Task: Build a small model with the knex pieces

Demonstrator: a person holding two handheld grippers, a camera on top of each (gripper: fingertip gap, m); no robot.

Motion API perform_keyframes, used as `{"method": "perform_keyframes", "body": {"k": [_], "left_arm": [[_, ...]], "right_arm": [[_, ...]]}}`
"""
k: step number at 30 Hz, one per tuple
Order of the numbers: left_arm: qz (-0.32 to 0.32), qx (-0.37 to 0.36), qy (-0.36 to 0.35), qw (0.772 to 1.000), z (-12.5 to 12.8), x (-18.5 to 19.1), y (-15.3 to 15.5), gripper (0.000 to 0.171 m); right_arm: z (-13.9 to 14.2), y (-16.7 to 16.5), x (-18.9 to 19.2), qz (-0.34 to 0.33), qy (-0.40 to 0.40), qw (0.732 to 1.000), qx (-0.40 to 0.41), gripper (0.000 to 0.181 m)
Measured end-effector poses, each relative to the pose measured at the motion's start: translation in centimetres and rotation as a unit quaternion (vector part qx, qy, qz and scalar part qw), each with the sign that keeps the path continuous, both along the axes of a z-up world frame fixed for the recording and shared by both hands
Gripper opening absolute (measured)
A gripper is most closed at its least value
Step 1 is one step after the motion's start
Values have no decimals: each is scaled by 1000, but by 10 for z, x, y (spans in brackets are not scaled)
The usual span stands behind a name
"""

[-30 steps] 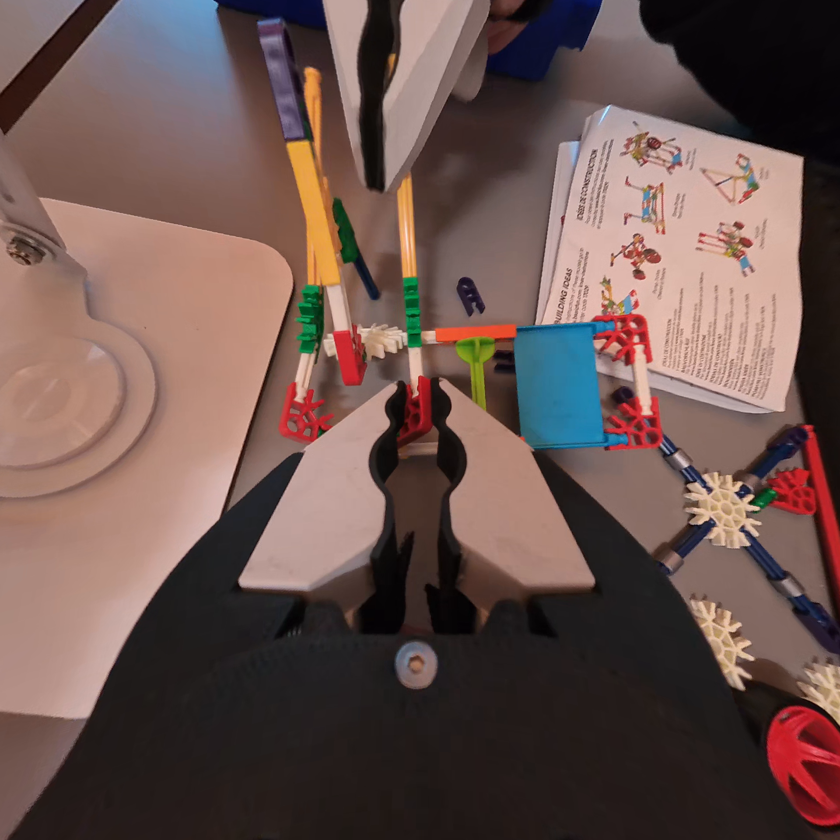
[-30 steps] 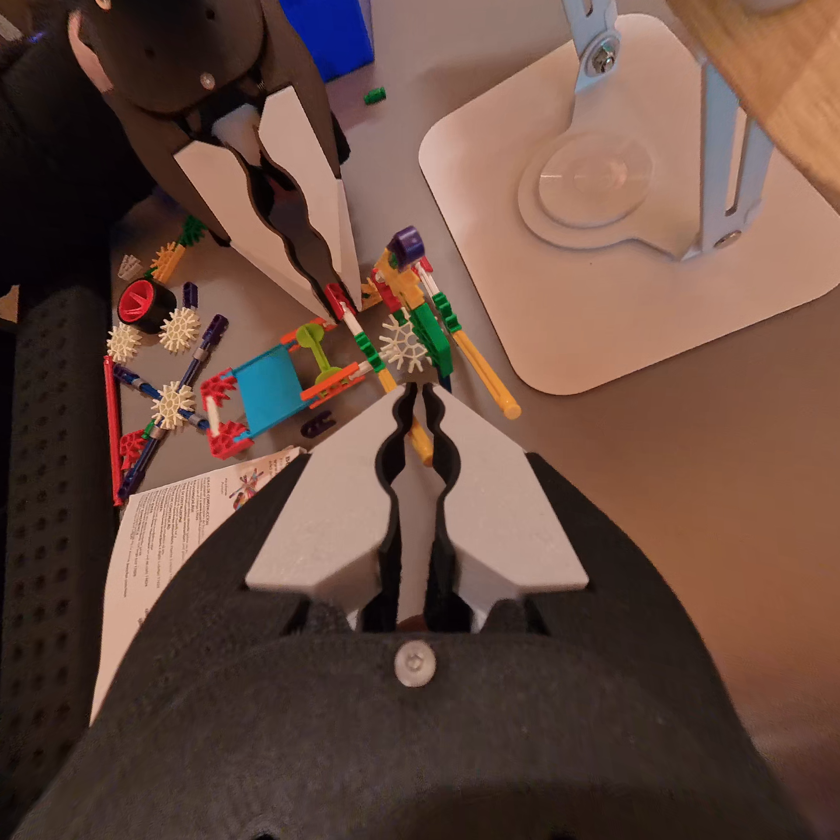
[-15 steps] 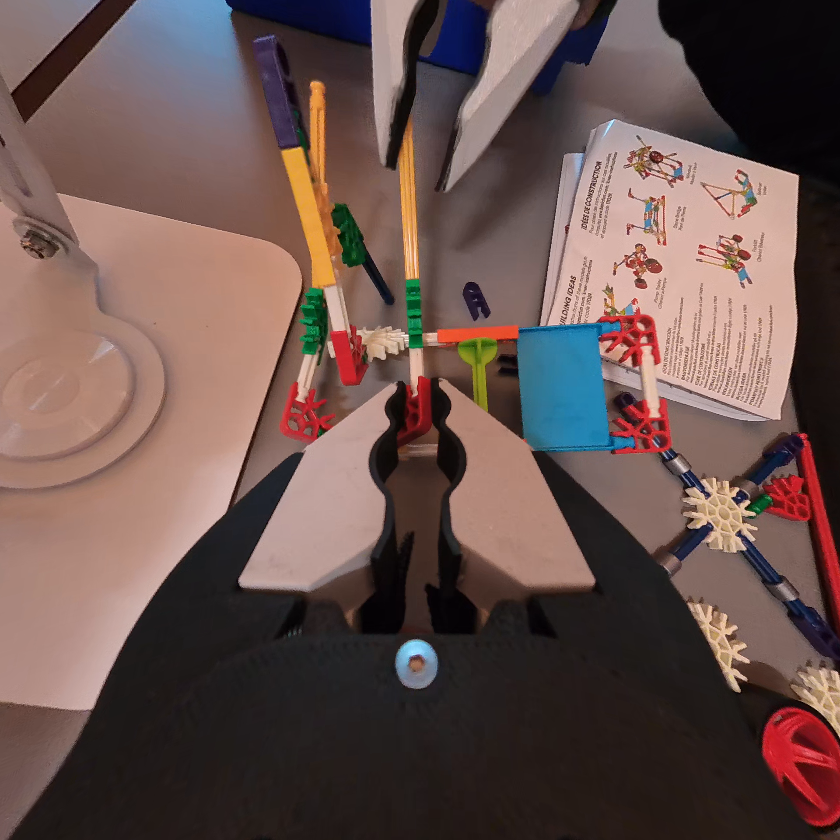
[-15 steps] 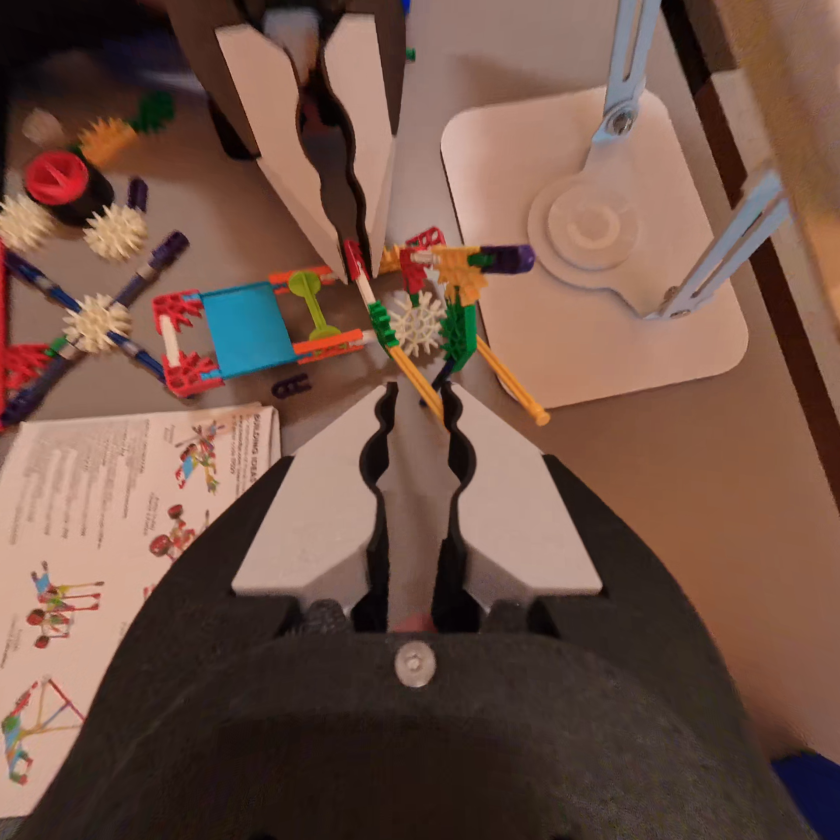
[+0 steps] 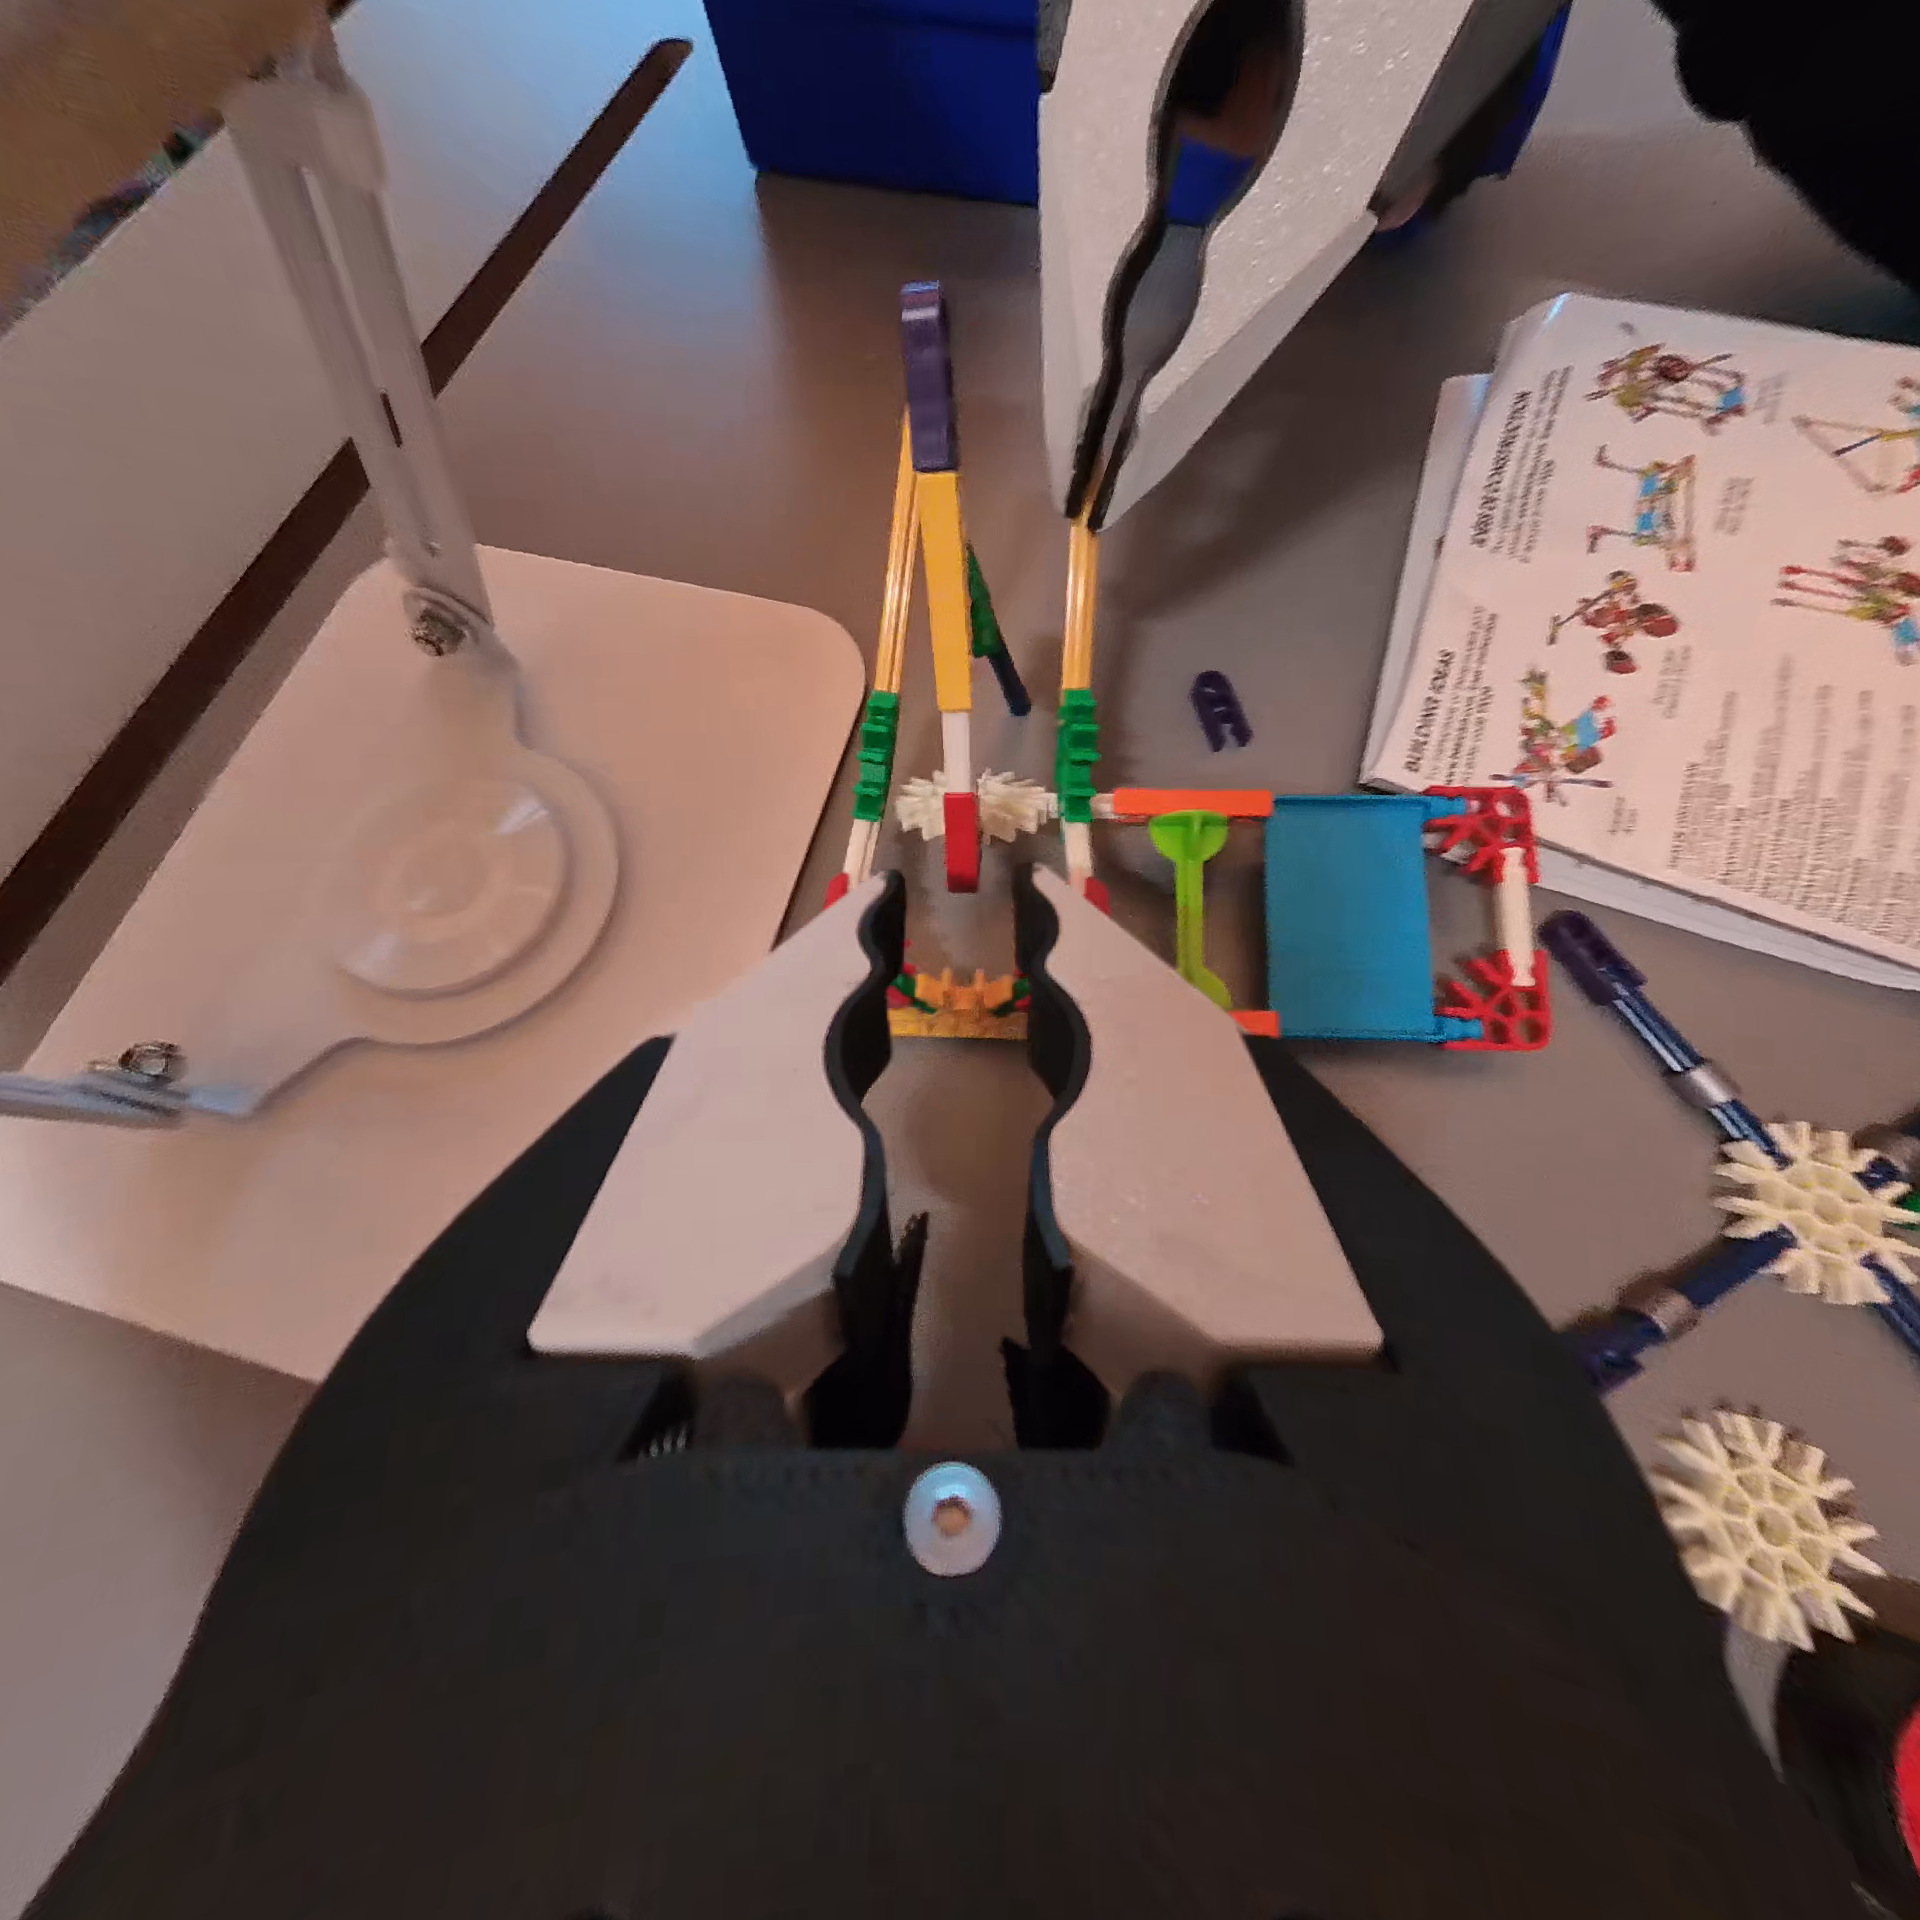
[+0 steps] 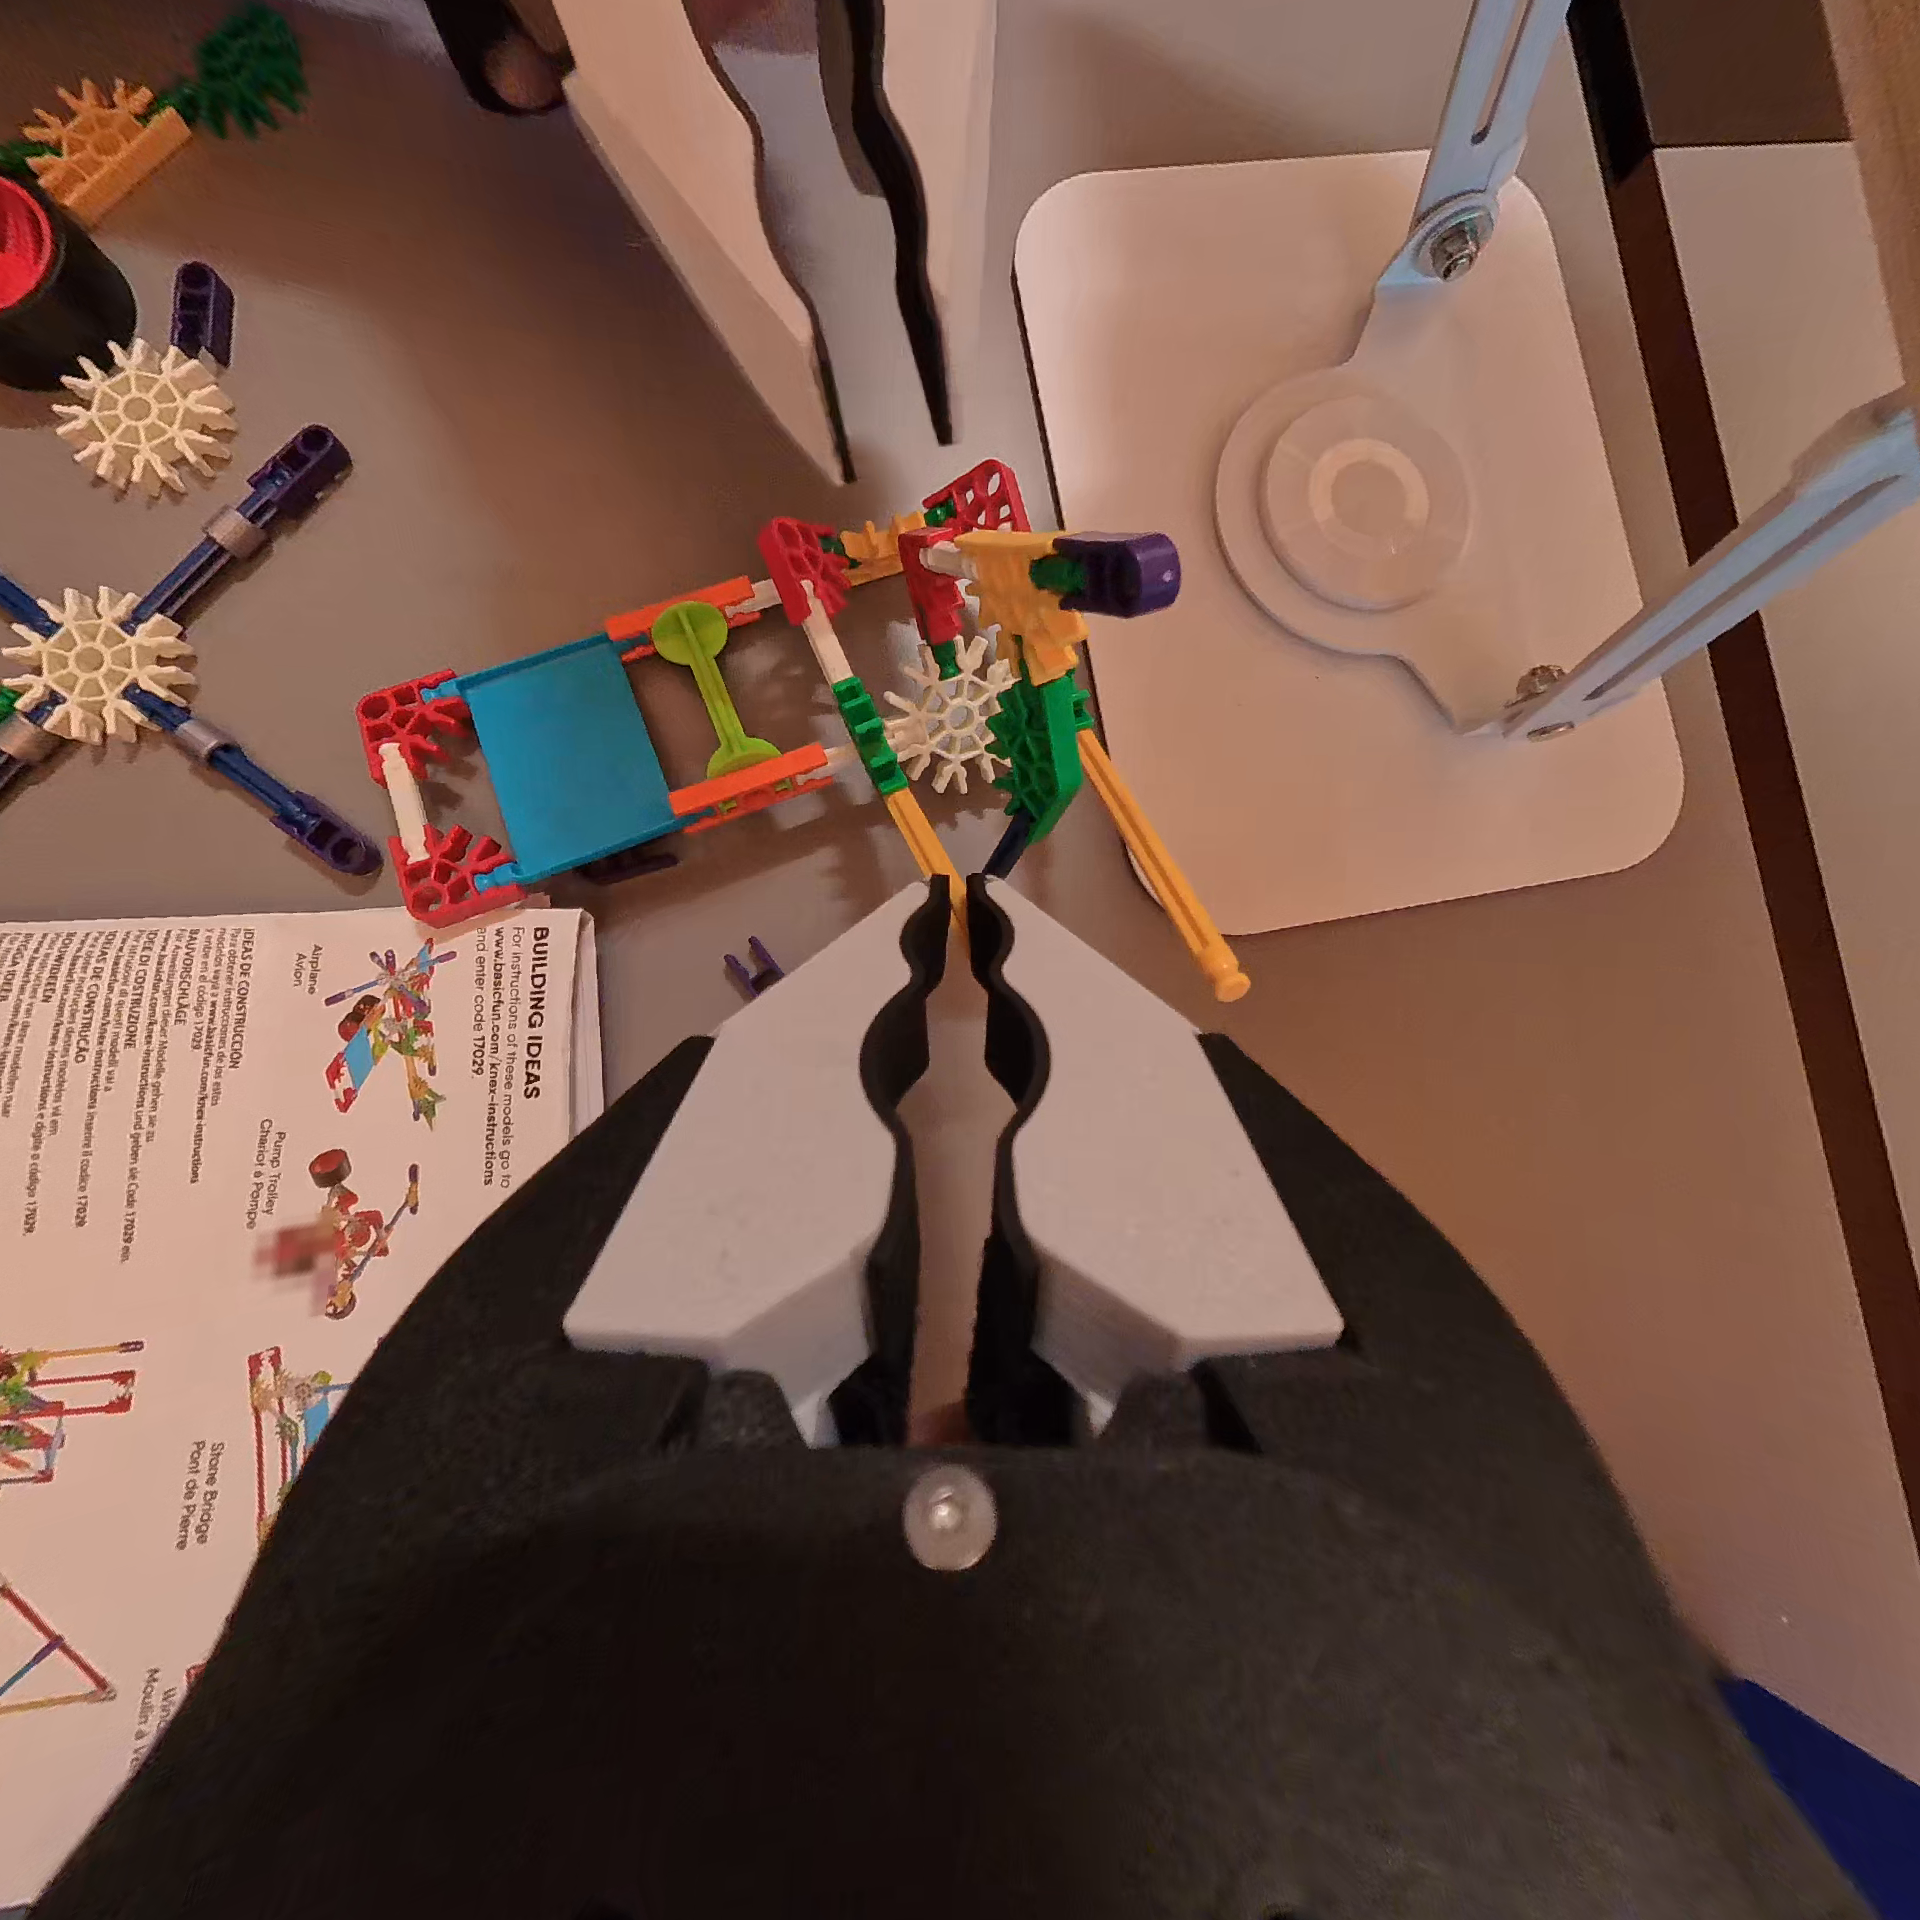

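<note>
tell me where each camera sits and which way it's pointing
Left wrist view: sits on the left tool, looking forward and down along its open fingers at the rod-and-connector toy model on the table; the right tool faces it from the far side.
Right wrist view: sits on the right tool, looking down from the opposite side; its fingers pinch a yellow rod of the model, and the left tool hangs open beyond.
Shared: the model, the white stand base, the instruction leaflet.
</note>
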State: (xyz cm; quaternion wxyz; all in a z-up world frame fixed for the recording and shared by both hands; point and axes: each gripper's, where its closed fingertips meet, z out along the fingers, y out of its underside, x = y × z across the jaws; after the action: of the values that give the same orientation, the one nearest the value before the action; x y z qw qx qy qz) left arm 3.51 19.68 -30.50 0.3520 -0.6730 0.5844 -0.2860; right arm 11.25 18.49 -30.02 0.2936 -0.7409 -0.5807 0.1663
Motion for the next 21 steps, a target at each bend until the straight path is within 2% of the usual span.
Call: {"method": "perform_keyframes", "body": {"k": [3, 5, 7, 17, 21], "left_arm": [[-1, 12, 15, 1000, -11, 7, 1, 20], [6, 24, 18, 1000, -14, 11, 4, 12], [5, 34, 12, 999, -10, 16, 3, 4], [-4, 66, 26, 997, 7, 24, -5, 3], [6, 88, 38, 995, 11, 25, -3, 4]], "right_arm": [[1, -1, -2, 3, 4, 1000, -1, 0], [2, -2, -5, 5, 8, 1000, -1, 0], [2, -4, -7, 7, 11, 1000, -2, 0], [11, -3, -18, 6, 35, 999, 10, 0], [26, 10, -18, -37, 54, 997, 38, 23]]}}
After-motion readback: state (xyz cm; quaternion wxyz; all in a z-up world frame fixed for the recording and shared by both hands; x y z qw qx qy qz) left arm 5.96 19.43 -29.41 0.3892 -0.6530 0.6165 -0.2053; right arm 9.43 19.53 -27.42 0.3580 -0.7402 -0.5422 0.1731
